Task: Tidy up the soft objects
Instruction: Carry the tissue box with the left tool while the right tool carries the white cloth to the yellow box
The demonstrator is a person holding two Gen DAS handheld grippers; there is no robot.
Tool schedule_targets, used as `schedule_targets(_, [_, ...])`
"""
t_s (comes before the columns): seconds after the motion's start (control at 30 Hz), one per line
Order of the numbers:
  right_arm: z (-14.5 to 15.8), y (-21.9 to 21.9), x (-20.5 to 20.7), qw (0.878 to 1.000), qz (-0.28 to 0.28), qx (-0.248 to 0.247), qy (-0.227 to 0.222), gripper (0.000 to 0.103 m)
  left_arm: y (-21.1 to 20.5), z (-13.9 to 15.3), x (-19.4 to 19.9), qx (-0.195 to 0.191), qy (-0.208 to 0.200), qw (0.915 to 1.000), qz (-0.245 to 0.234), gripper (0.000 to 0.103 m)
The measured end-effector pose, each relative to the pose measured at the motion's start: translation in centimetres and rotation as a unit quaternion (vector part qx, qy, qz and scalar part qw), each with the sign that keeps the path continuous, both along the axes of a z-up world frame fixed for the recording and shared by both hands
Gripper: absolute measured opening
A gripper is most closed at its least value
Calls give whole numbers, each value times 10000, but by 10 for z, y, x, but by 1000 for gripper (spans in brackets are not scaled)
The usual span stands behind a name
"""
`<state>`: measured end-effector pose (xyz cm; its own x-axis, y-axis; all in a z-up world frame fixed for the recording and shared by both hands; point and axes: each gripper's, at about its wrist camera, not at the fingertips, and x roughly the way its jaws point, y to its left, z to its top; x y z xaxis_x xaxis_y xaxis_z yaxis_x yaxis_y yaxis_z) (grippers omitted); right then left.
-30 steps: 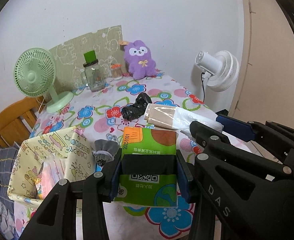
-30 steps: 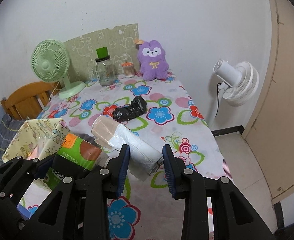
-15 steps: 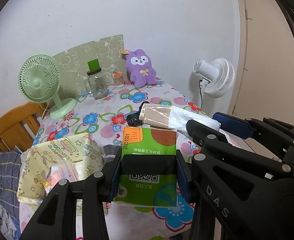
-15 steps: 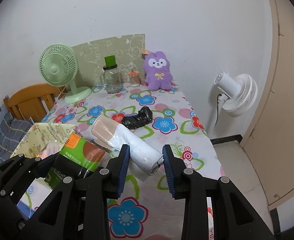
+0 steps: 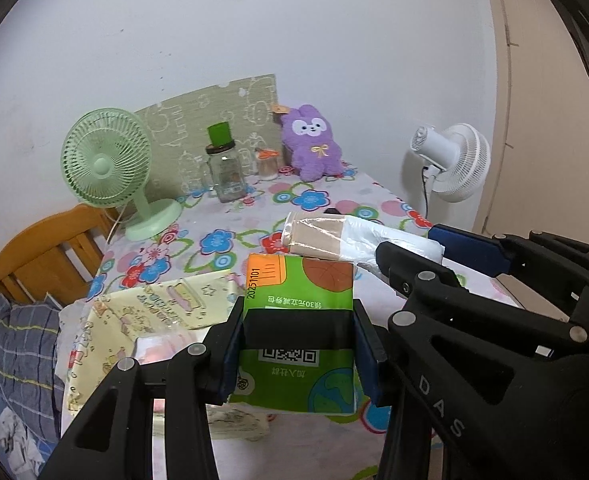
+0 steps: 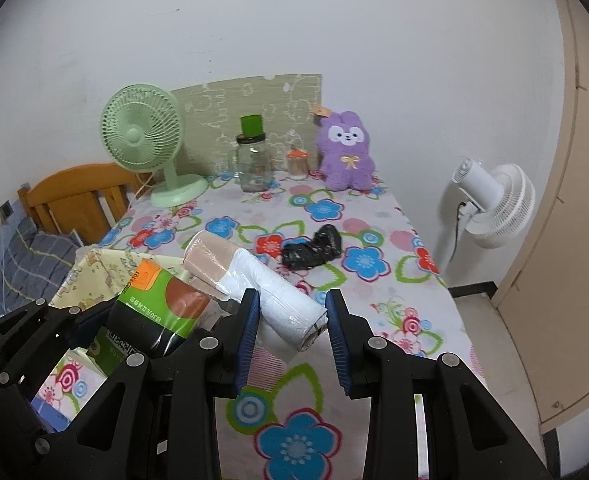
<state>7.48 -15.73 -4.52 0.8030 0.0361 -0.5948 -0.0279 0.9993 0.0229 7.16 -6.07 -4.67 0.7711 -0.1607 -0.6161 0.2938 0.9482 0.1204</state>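
My left gripper (image 5: 298,344) is shut on a green tissue pack (image 5: 300,300) and holds it in the air over the table's near left. The pack also shows in the right wrist view (image 6: 154,308). My right gripper (image 6: 292,332) is shut on the end of a white and beige plastic-wrapped roll (image 6: 250,280), lifted off the table; the roll also shows in the left wrist view (image 5: 346,236). A yellow cartoon-print fabric bin (image 5: 150,320) stands below and left of the pack. A black crumpled bag (image 6: 314,248) lies mid-table. A purple plush rabbit (image 6: 346,152) sits at the back.
On the flowered tablecloth (image 6: 366,280) stand a green desk fan (image 6: 146,140), a glass jar with a green lid (image 6: 254,160) and a small orange-topped jar (image 6: 297,162). A wooden chair (image 6: 78,196) is at the left. A white floor fan (image 6: 490,204) stands right of the table.
Both grippers have risen and drawn back from the table with their loads. The table and objects look farther away and lower. The bin sits more under the green pack.
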Motion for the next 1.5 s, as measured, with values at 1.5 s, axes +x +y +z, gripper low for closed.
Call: schedule_targets(1.5, [-52, 138, 88, 9878, 1388, 98, 697, 37, 131, -48, 73, -24, 745, 9907, 1136, 49])
